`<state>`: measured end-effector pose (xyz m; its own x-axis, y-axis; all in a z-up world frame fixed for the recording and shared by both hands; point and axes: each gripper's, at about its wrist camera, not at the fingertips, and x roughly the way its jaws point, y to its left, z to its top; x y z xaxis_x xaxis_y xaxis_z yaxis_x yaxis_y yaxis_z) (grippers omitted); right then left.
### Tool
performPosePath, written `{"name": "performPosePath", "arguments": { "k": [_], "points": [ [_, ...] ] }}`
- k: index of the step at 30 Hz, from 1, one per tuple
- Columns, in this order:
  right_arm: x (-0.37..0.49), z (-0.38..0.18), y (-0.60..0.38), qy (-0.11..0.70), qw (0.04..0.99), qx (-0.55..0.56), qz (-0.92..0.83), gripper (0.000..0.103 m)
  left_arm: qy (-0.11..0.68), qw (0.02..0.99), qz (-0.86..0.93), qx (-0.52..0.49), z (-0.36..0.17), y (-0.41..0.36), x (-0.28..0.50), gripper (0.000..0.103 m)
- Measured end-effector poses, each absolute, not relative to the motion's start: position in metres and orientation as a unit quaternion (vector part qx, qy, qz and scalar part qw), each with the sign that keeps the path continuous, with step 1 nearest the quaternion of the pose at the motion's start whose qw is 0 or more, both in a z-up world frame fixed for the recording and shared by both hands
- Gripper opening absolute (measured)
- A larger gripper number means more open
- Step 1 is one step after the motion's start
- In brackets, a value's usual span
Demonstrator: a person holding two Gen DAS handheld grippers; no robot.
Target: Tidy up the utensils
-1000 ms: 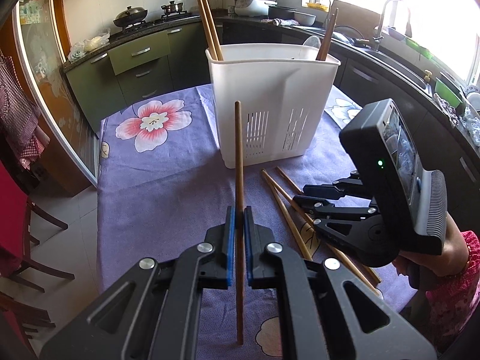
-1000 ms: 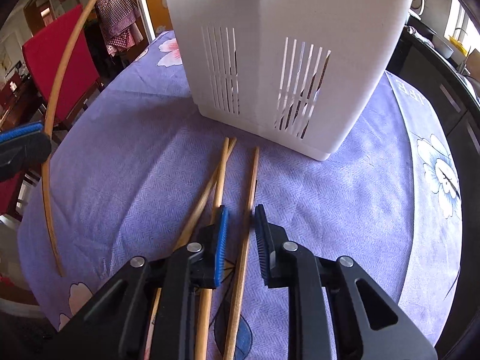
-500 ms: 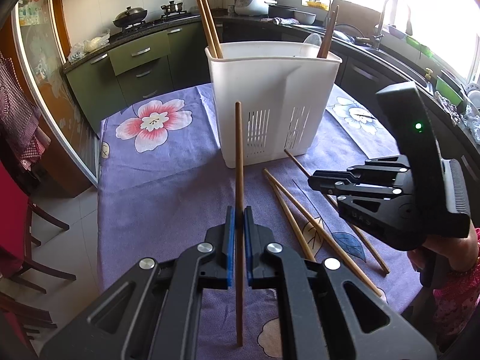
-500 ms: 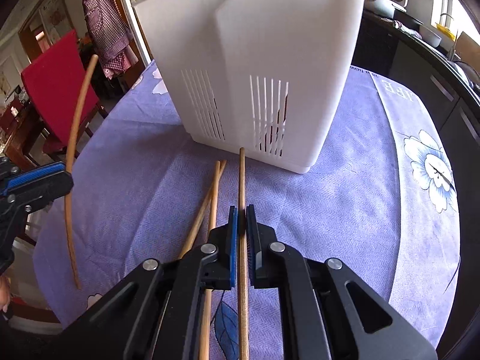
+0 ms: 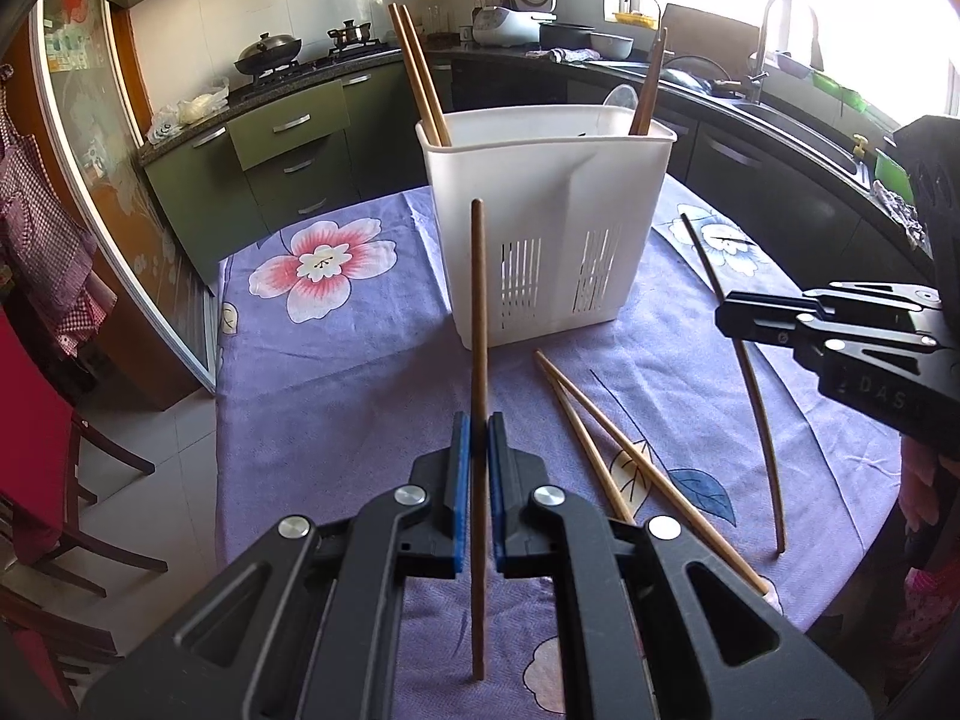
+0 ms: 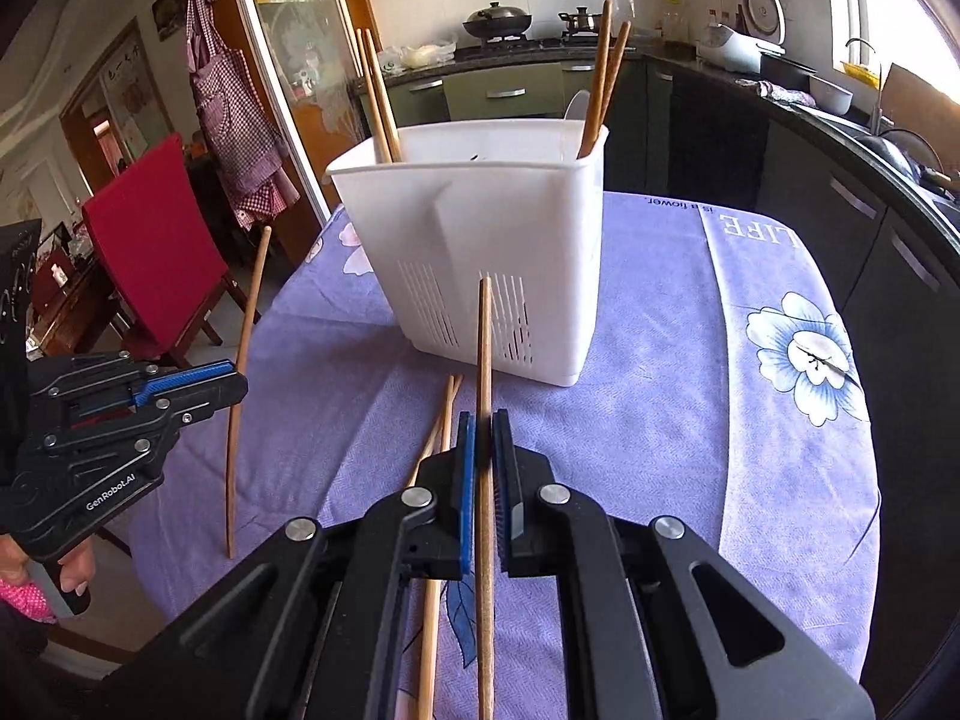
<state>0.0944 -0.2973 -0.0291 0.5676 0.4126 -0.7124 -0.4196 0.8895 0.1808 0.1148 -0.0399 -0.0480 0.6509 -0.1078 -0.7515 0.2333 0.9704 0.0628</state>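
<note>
A white slotted utensil holder (image 5: 540,228) stands on the purple floral tablecloth (image 5: 336,384) and holds several wooden chopsticks; it also shows in the right wrist view (image 6: 480,240). My left gripper (image 5: 478,438) is shut on a wooden chopstick (image 5: 477,300), held upright above the table in front of the holder. My right gripper (image 6: 483,438) is shut on another chopstick (image 6: 485,348), lifted to the holder's right; it shows in the left wrist view (image 5: 729,315). Two chopsticks (image 5: 588,426) lie on the cloth between the grippers.
A red chair (image 6: 156,252) stands at the table's left side. Green kitchen cabinets (image 5: 288,150) and a dark counter with a sink (image 5: 780,114) run behind and to the right of the table. The table edge is close below both grippers.
My right gripper closed on a chopstick from the cloth and lifted it up and back from the holder. My left gripper kept its chopstick, nearly still.
</note>
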Motion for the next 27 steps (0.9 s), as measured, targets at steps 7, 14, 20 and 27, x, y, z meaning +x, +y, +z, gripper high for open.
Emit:
{"name": "performPosePath", "arguments": {
  "k": [7, 14, 20, 27],
  "points": [
    [0.08, -0.007, -0.315, 0.377, 0.896, 0.012, 0.236, 0.006, 0.393, 0.911, -0.095, 0.078, -0.032, -0.041, 0.109, 0.006],
    [0.072, 0.012, -0.32, 0.353, 0.904, 0.02, 0.24, 0.006, 0.372, 0.92, -0.099, 0.071, -0.007, -0.038, 0.106, 0.006],
    [0.076, 0.017, -0.318, 0.344, 0.907, 0.022, 0.244, 0.006, 0.37, 0.92, -0.109, 0.062, 0.004, -0.037, 0.107, 0.006],
    [0.076, 0.02, -0.32, 0.343, 0.906, 0.023, 0.246, 0.006, 0.428, 0.889, -0.154, 0.056, -0.018, -0.048, 0.126, 0.006]
  ]
}}
